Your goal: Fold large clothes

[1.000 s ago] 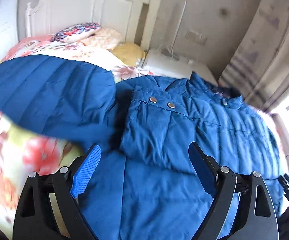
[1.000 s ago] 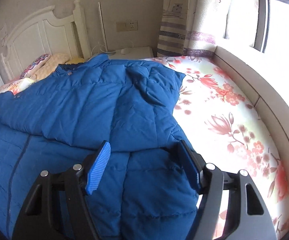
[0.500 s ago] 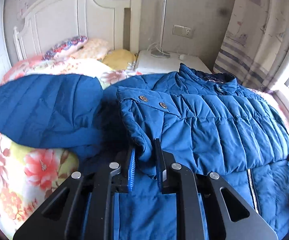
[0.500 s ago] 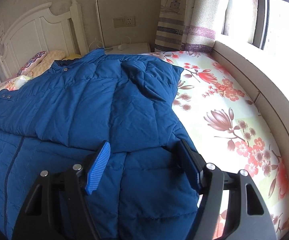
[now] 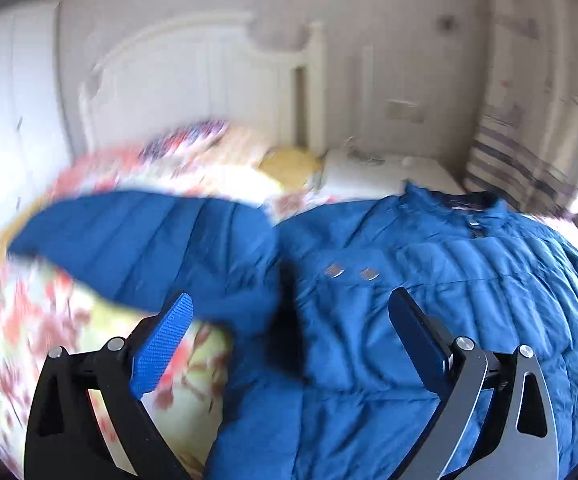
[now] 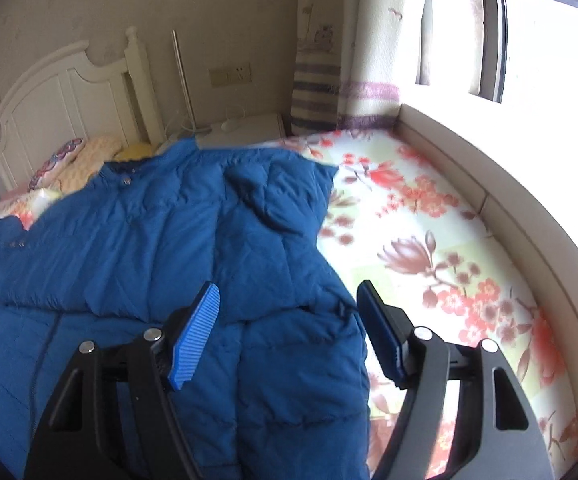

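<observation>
Fingers: left gripper (image 5: pixel 289 336) and right gripper (image 6: pixel 289 328) are gaping wide, gripping nothing | blue padded jacket (image 6: pixel 161 248) is lying spread on the floral bed (image 6: pixel 441 240); judged soft, bulky, light, slippery | pinching a hem or cuff edge is likely holding best

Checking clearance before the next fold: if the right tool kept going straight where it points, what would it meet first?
Most likely the blue jacket: the open right tool points at its folded-over edge near the floral sheet; depth is unclear.
</observation>
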The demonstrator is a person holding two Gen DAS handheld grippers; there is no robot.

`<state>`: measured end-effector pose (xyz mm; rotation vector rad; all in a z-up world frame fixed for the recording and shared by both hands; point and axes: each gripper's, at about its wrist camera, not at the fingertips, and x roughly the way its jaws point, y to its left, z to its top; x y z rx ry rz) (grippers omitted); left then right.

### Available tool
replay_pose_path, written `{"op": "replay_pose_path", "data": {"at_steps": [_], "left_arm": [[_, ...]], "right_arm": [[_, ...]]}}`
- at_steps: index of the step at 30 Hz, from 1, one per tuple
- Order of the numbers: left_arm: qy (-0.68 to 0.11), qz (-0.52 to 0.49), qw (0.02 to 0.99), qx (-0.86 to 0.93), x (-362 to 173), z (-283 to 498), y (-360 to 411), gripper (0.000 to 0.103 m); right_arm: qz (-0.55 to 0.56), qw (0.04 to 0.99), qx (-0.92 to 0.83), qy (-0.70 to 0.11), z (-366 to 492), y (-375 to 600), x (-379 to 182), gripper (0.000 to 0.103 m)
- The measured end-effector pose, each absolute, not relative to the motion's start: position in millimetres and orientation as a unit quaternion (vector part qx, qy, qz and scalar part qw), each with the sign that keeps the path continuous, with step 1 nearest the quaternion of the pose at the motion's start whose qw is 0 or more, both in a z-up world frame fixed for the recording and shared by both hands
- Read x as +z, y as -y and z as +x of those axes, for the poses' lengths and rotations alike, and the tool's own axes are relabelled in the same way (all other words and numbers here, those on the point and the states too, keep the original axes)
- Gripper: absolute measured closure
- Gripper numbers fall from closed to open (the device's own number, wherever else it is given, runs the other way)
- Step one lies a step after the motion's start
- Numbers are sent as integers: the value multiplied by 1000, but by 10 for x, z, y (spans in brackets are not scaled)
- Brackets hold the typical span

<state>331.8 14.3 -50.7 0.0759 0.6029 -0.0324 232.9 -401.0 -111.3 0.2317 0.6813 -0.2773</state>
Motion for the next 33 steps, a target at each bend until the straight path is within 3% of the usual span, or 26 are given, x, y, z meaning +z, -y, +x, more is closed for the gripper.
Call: {"op": "replay_pose_path", "data": {"at_steps": [6, 9, 13, 17, 19, 24, 33], "left_arm": [[-370, 107, 921, -61, -914, 3694, 288, 6], [-424, 107, 897, -71, -1138, 3828, 289, 5], [-430, 82, 895, -83, -1151, 3839, 173, 5], [-428, 88, 896, -77, -1145, 3852, 195, 5], [-426, 91, 897, -75, -1147, 3849, 201, 5], [-426, 88, 897, -75, -1161, 3836, 215, 4], [-427, 83, 897, -77, -1164, 3840, 204, 4]], "right_arm": [[26, 930, -89, -355, 2946, 3638, -909, 32], [6, 886, -66, -459, 3341, 3543, -1334, 28], [14, 886, -81, -456, 3356, 3556, -1264, 26], [37, 922, -98, -373, 3440, 3625, -831, 25], [37, 928, -104, -357, 3643, 3697, -772, 18], [58, 871, -123, -472, 4278, 3974, -1292, 12], [36, 917, -50, -393, 3347, 3246, -822, 12]]}}
